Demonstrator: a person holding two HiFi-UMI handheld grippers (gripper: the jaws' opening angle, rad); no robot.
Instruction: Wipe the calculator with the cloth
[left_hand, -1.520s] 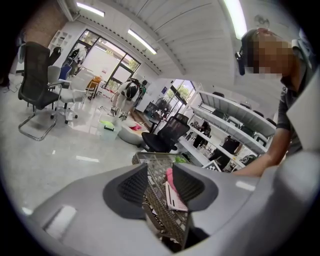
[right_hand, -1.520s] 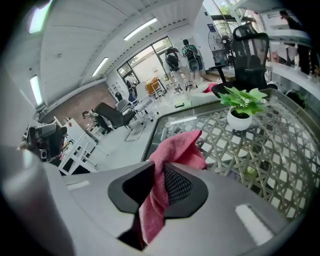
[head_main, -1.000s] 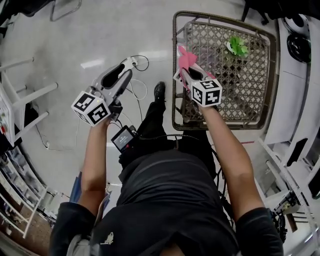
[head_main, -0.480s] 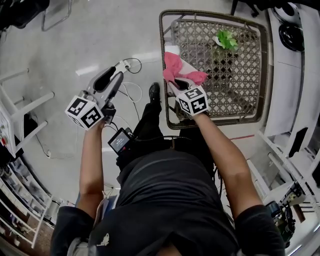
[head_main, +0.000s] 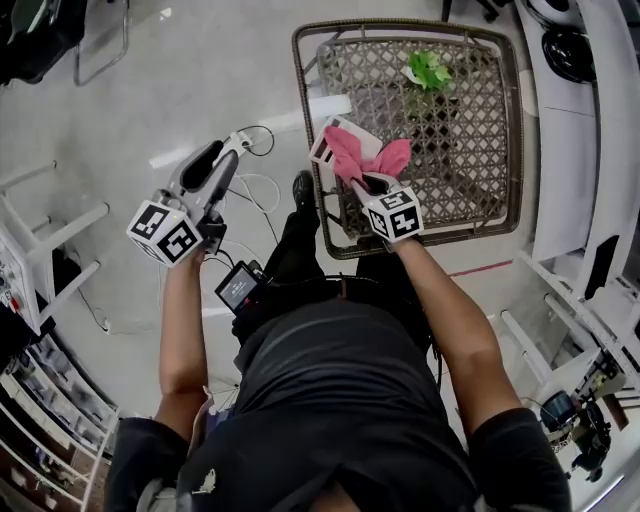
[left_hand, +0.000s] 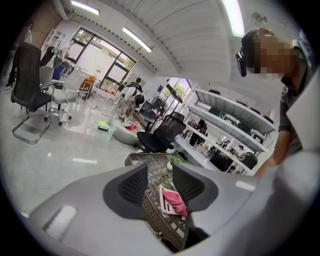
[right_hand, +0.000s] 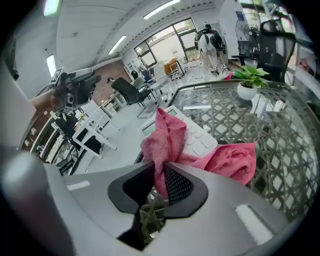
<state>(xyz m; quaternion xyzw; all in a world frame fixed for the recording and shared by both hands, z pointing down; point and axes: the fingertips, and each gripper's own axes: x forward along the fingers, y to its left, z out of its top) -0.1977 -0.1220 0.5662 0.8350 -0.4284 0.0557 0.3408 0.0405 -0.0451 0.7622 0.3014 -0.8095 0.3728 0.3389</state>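
Note:
A white calculator (head_main: 322, 143) lies near the left edge of a wicker table with a glass top (head_main: 310, 90). My right gripper (head_main: 366, 181) is shut on a pink cloth (head_main: 352, 154), which drapes over the calculator's right part. In the right gripper view the cloth (right_hand: 164, 141) rises from between the jaws, and the calculator (right_hand: 199, 138) keys show just beyond it. My left gripper (head_main: 238, 145) hangs over the floor left of the table, open with nothing in it. Through its jaws (left_hand: 157, 176) I see the table (left_hand: 161, 226), the calculator (left_hand: 164, 199) and the cloth (left_hand: 176, 202) further off.
A small green plant in a white pot (head_main: 427, 68) stands at the table's far side. Cables (head_main: 262, 185) lie on the pale floor (head_main: 200, 80) by the left gripper. White desks (head_main: 575, 120) run along the right, white furniture legs (head_main: 60, 235) stand at the left.
My right gripper has carried the pink cloth toward the table's left edge and lower, onto the calculator. The left gripper has hardly shifted.

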